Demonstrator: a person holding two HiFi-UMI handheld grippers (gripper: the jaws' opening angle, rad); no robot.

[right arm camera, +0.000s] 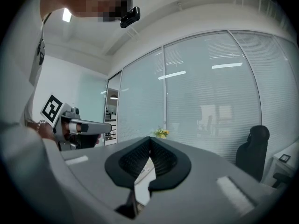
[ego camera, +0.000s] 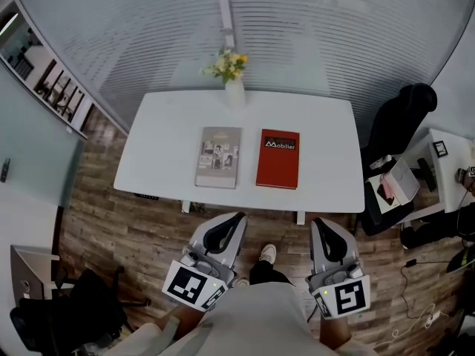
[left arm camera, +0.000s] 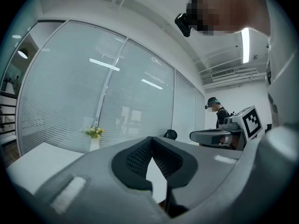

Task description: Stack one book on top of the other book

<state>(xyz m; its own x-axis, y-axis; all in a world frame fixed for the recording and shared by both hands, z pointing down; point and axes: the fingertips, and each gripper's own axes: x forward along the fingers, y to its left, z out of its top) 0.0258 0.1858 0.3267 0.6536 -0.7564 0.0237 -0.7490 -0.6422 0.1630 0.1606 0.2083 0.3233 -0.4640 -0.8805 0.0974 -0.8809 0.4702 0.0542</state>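
Observation:
Two books lie side by side on the white table (ego camera: 163,136): a grey book (ego camera: 219,156) on the left and a red book (ego camera: 278,158) on the right. My left gripper (ego camera: 236,217) hangs short of the table's near edge, below the grey book, jaws shut and empty. My right gripper (ego camera: 320,224) is at the same distance, below and right of the red book, also shut with nothing held. In the left gripper view the left gripper (left arm camera: 150,141) points level at the table, with the right gripper (left arm camera: 194,135) alongside. The right gripper (right arm camera: 150,141) shows its jaw tips touching.
A white vase with yellow flowers (ego camera: 232,76) stands at the table's far edge. A black office chair (ego camera: 401,117) and a cluttered side desk (ego camera: 415,184) are to the right. Glass walls with blinds (ego camera: 297,28) enclose the far side. Wooden floor (ego camera: 104,221) lies between me and the table.

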